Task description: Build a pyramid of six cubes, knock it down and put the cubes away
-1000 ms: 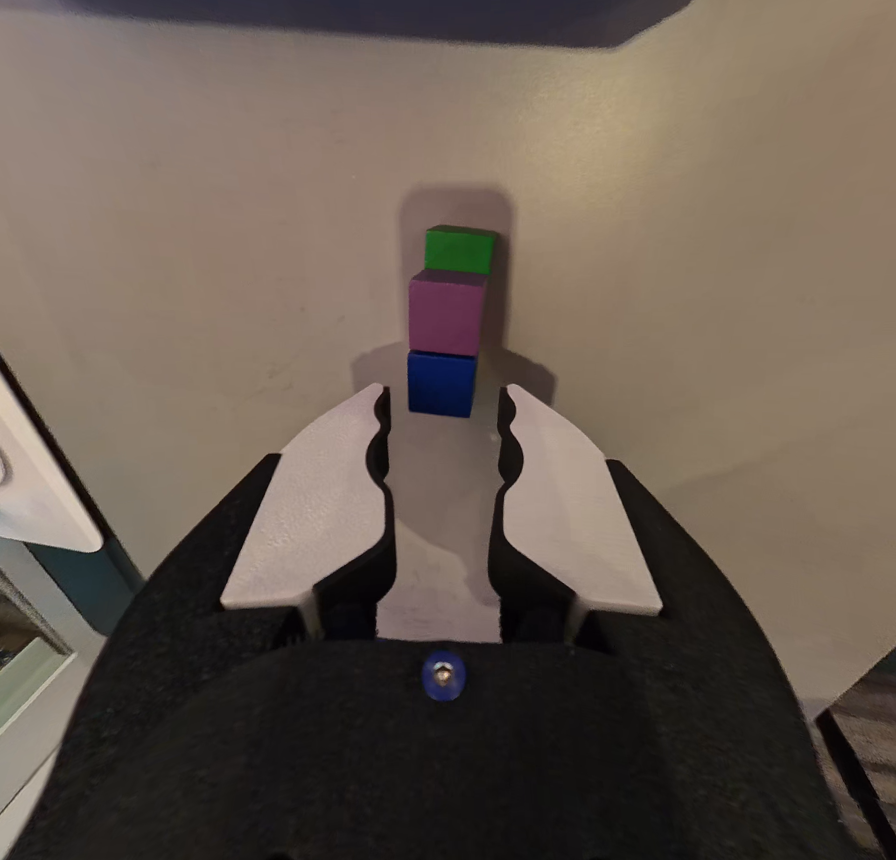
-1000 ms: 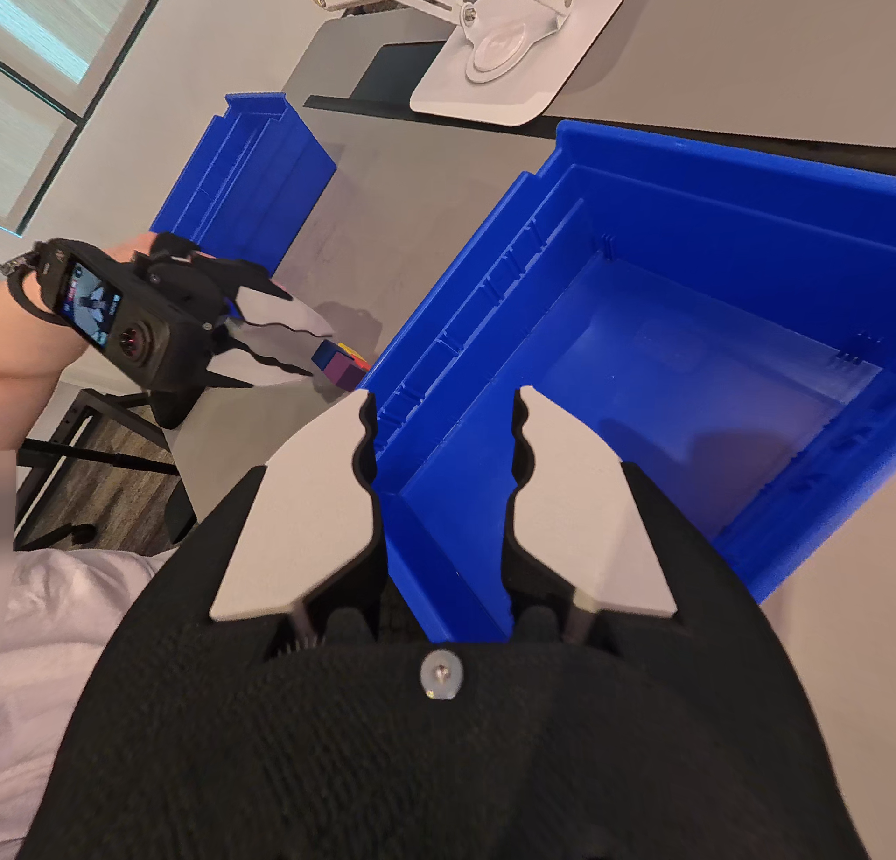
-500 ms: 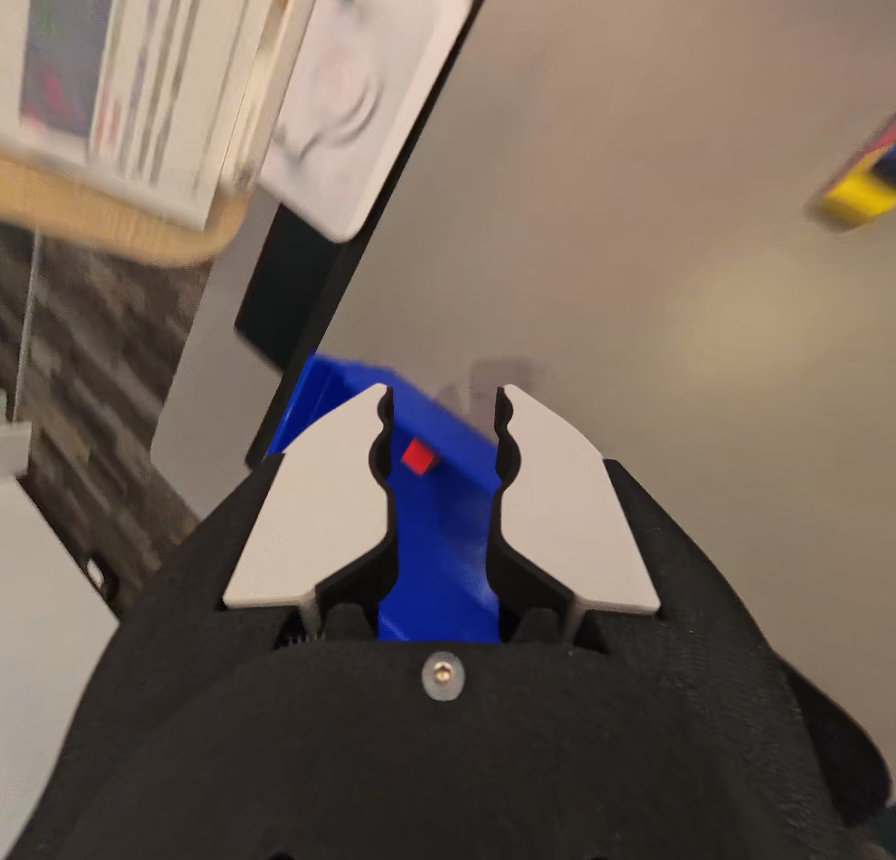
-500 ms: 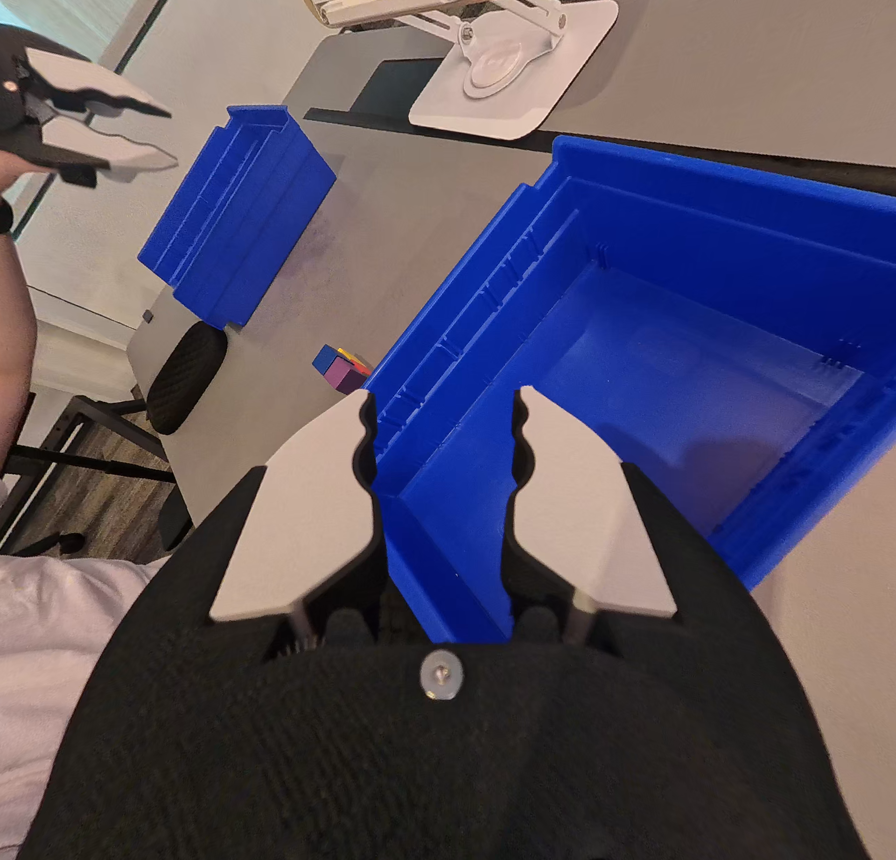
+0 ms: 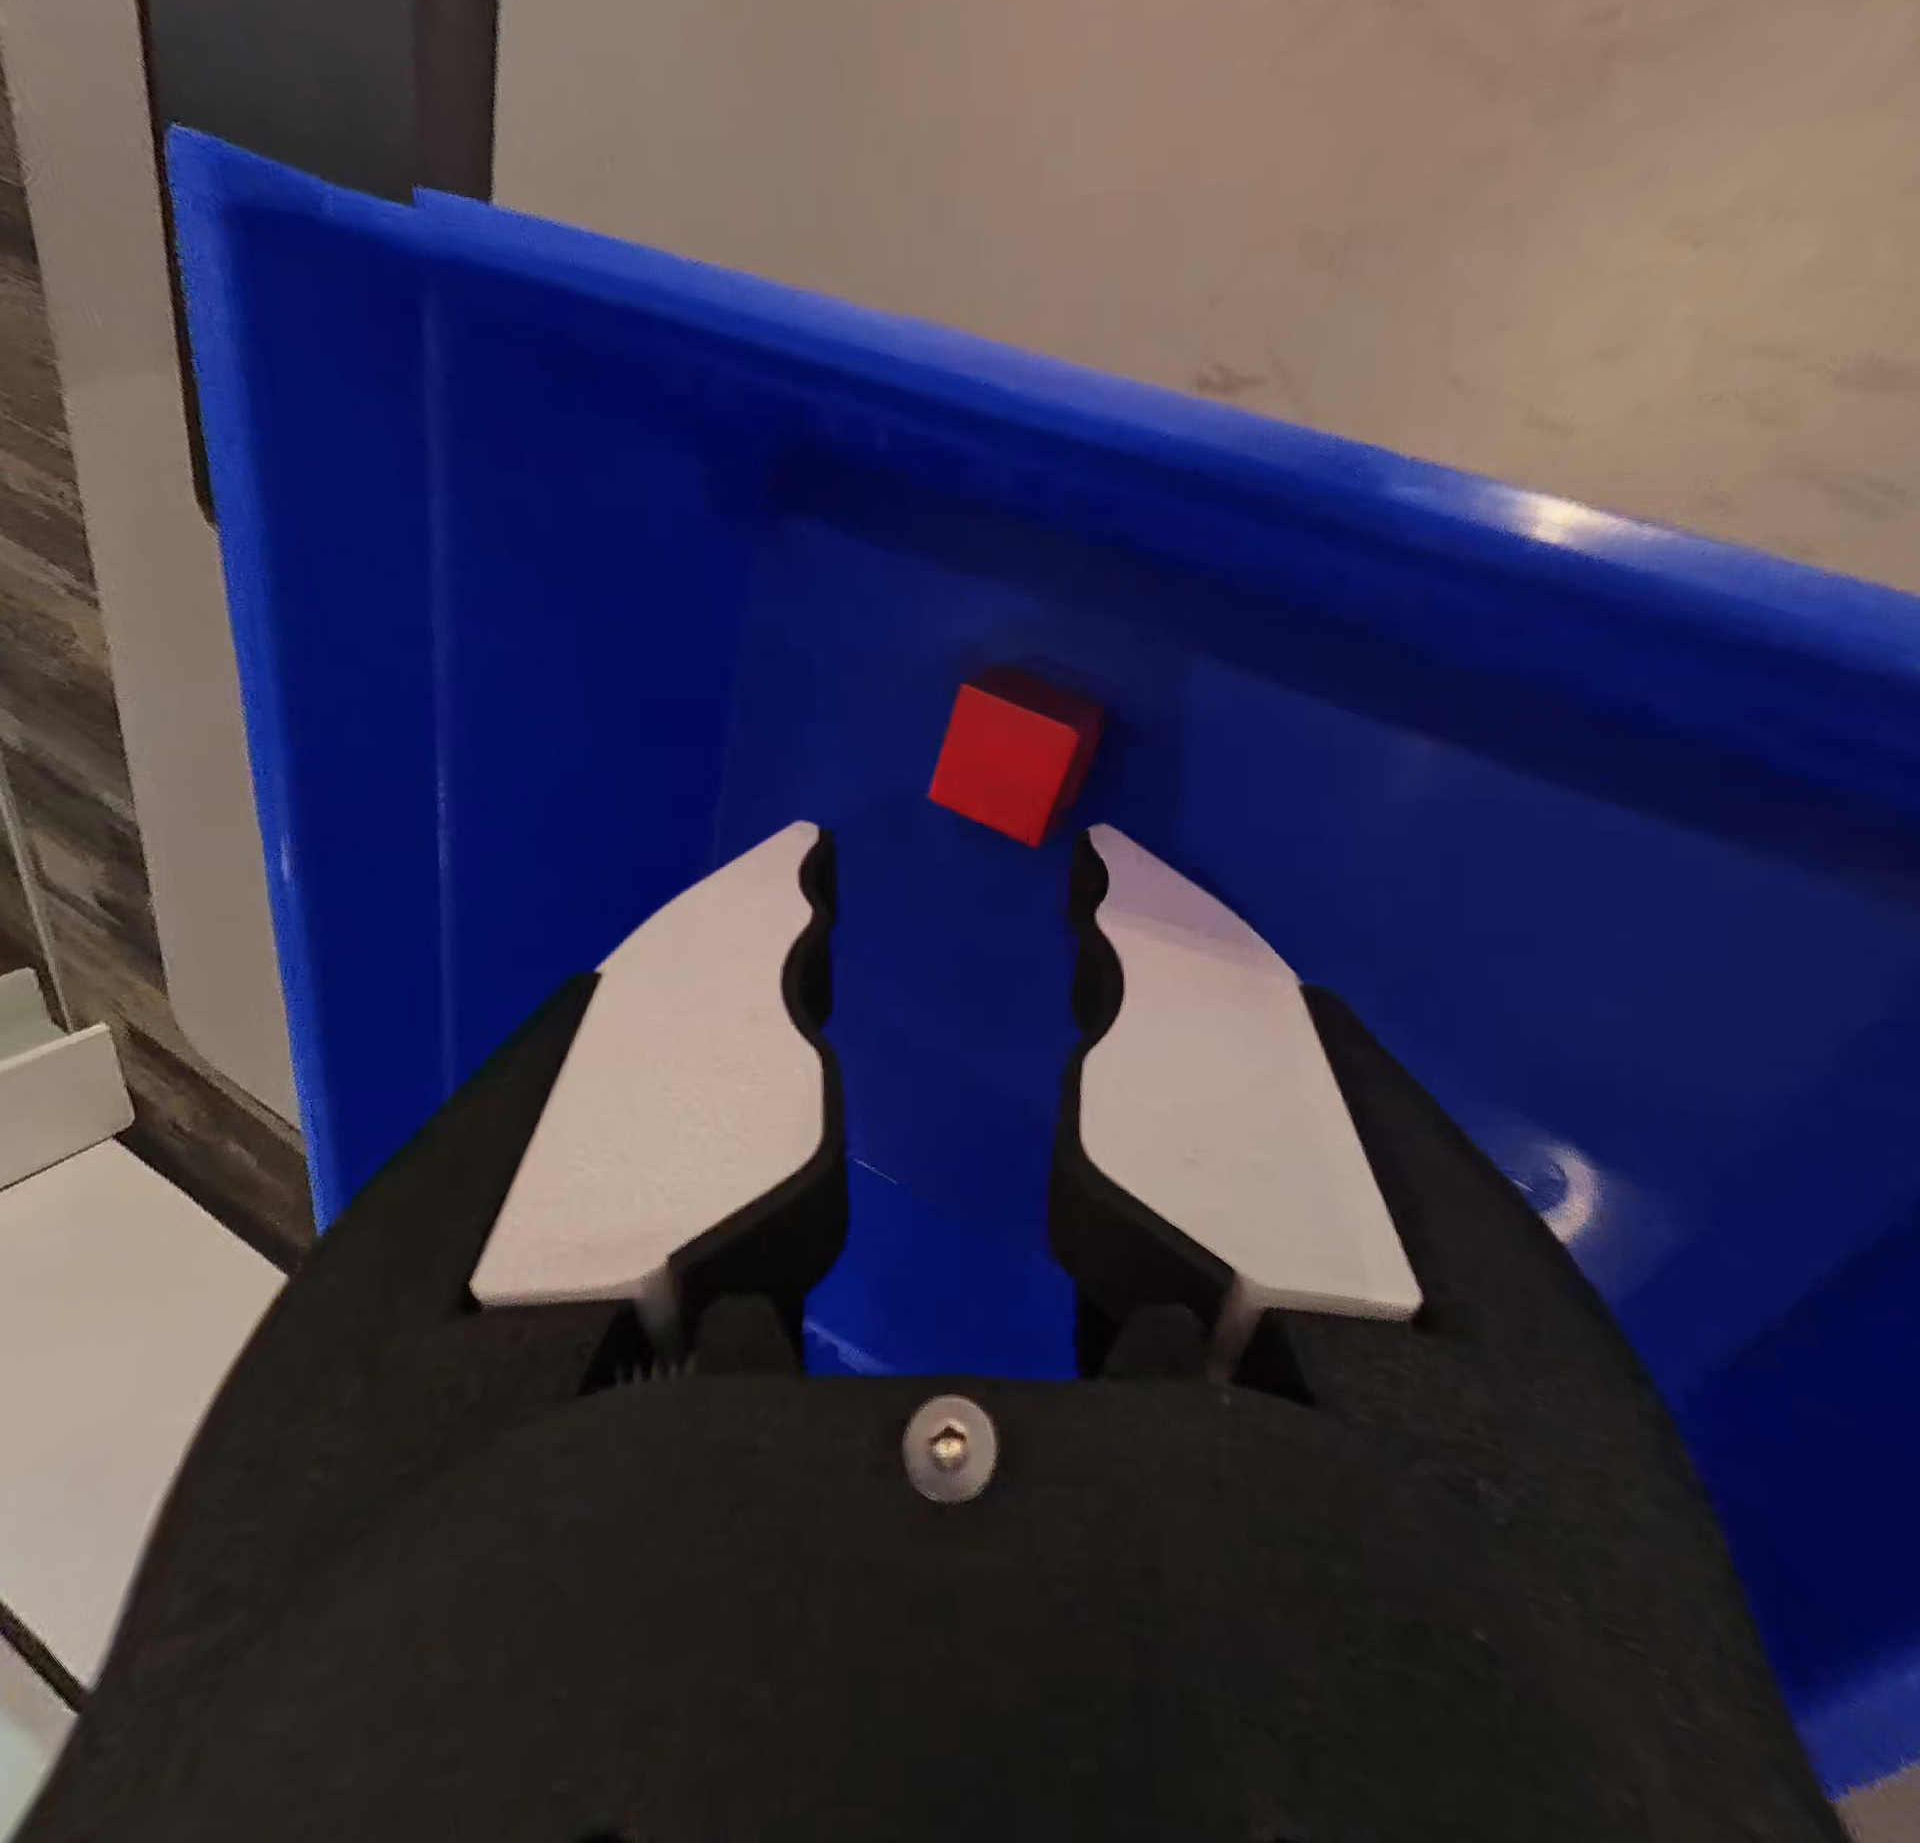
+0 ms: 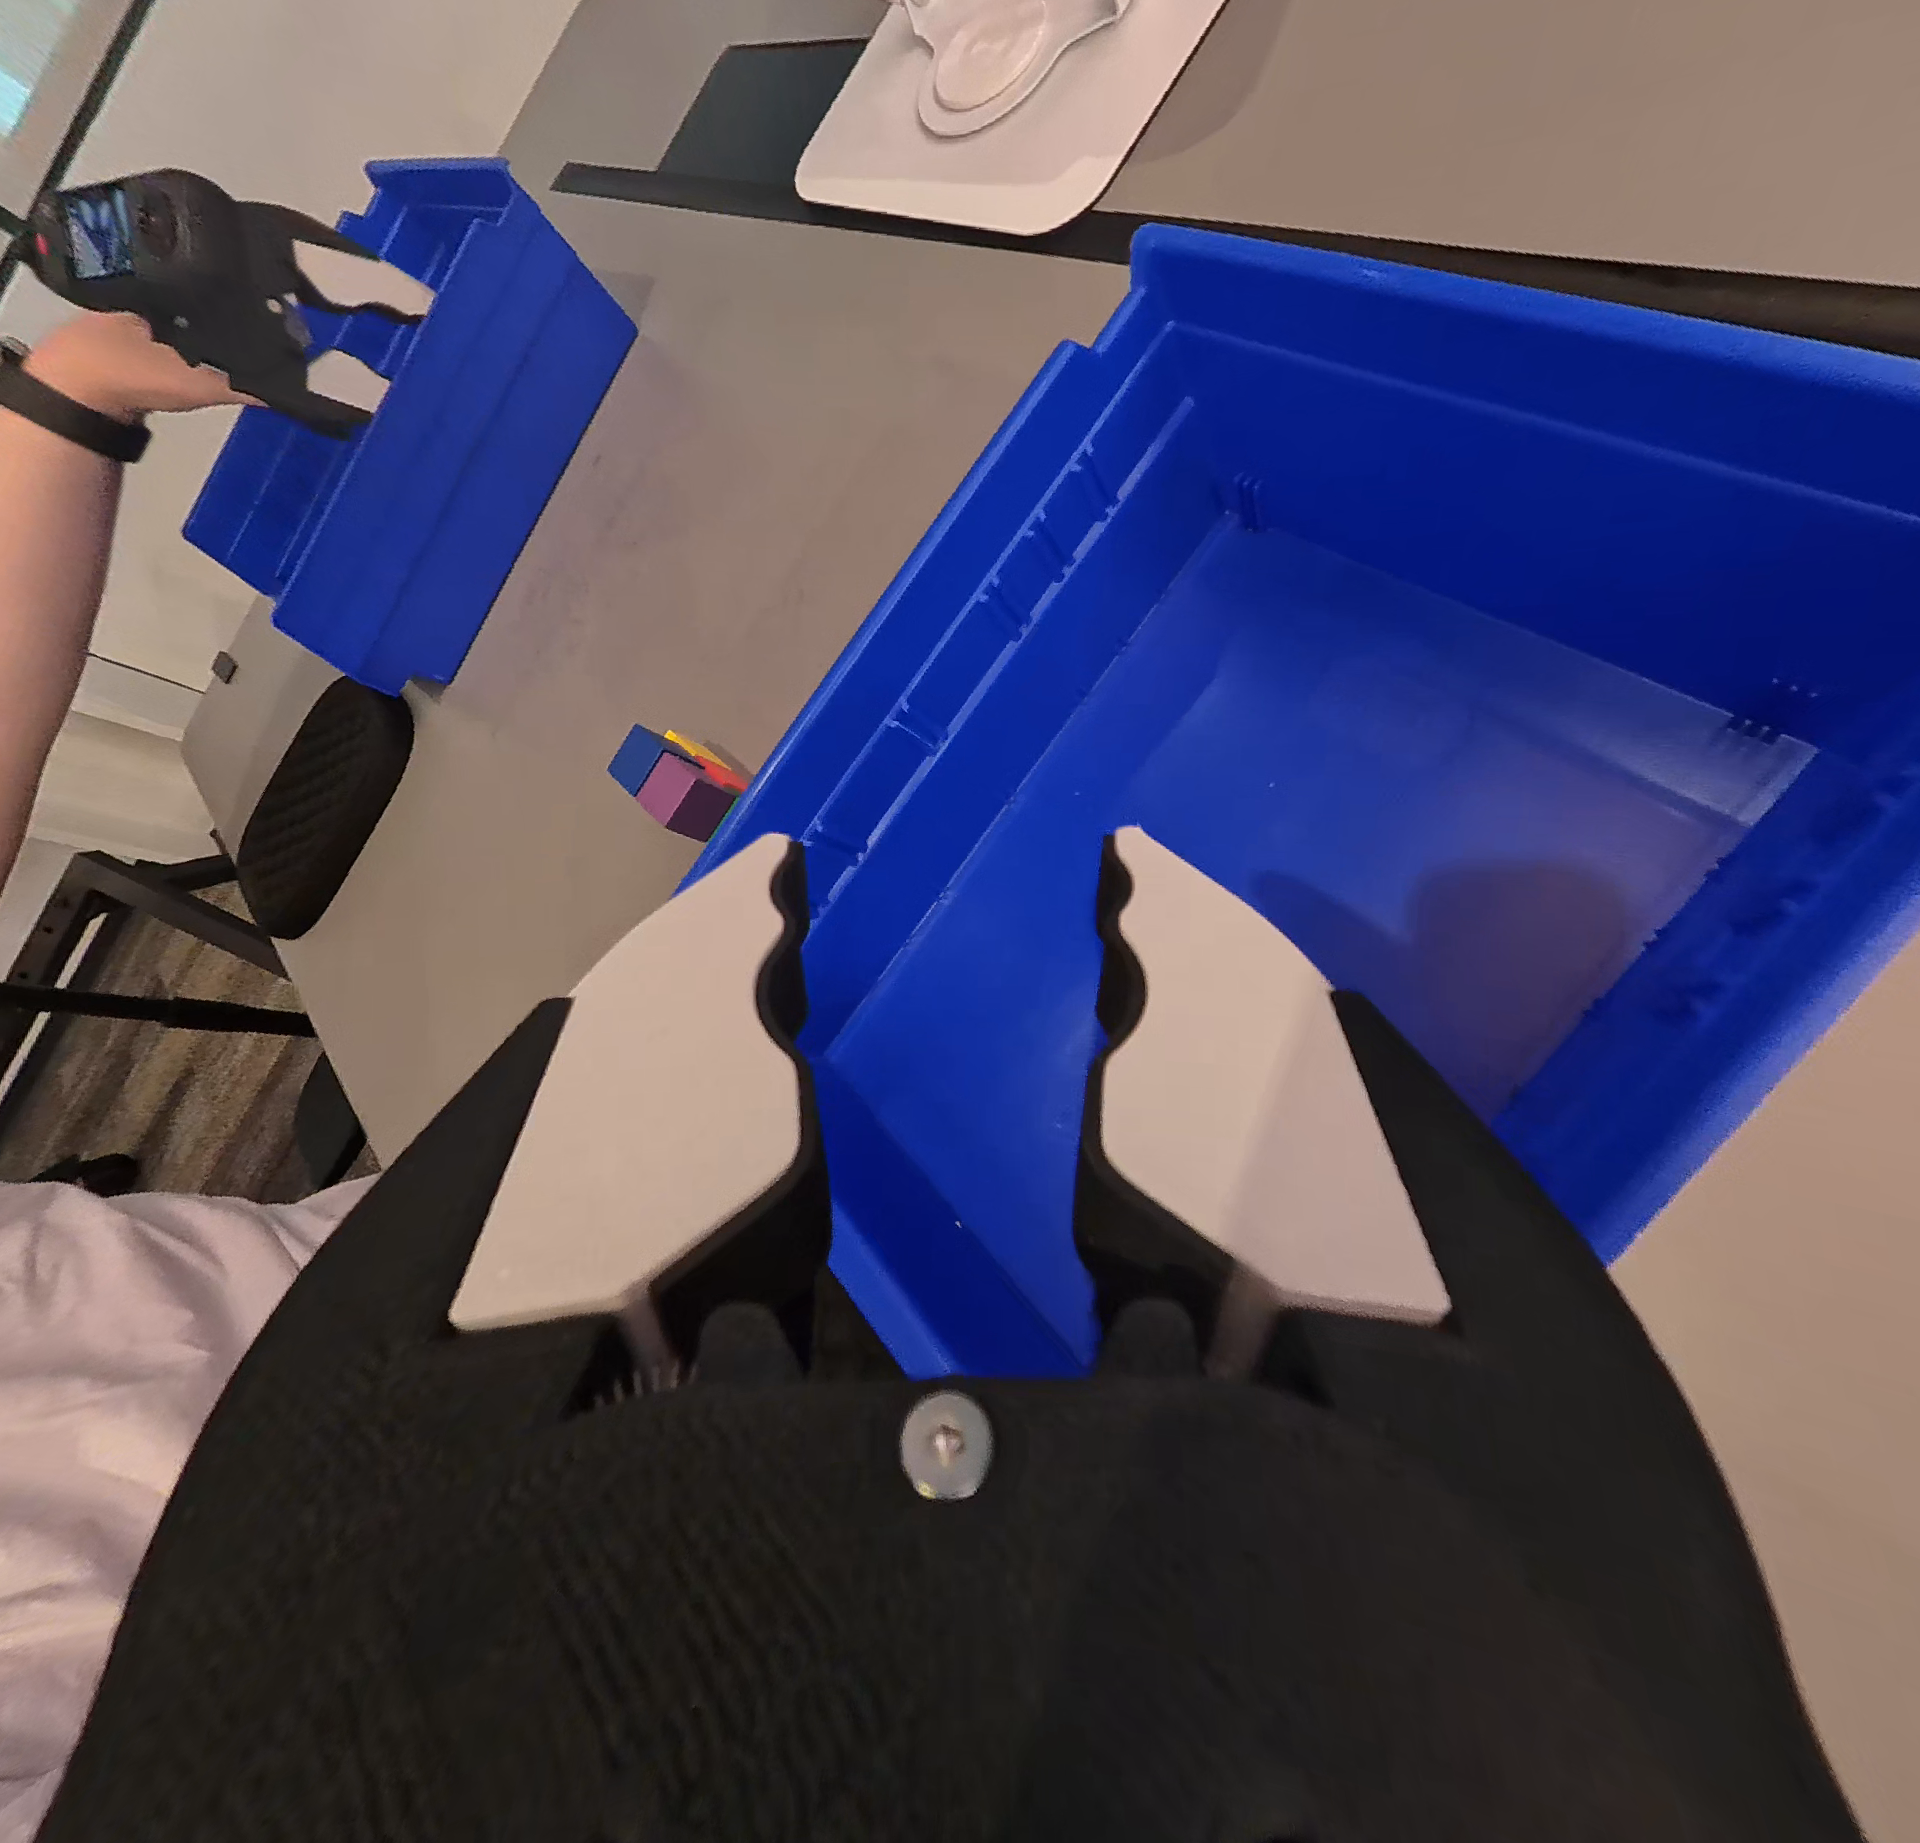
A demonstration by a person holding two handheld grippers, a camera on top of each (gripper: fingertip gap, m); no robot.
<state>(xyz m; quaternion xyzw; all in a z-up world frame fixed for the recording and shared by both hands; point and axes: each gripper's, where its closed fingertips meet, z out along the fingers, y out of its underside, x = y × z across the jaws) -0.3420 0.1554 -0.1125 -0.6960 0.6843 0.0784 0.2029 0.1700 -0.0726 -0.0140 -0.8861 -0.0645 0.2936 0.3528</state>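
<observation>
A single red cube (image 5: 1013, 763) lies on the floor of the smaller blue bin (image 5: 582, 650), close under its far long wall, with bare bin floor on its other sides. The left gripper (image 5: 948, 837) hangs above this bin, jaws apart and empty, the cube just beyond its fingertips. In the right wrist view a cluster of cubes (image 6: 681, 777) sits on the grey table (image 6: 790, 463), right beside the outer wall of the larger blue bin (image 6: 1351, 359); open tabletop separates it from the smaller bin. The right gripper (image 6: 951, 843) hovers over the larger bin's near corner, jaws apart, holding nothing.
</observation>
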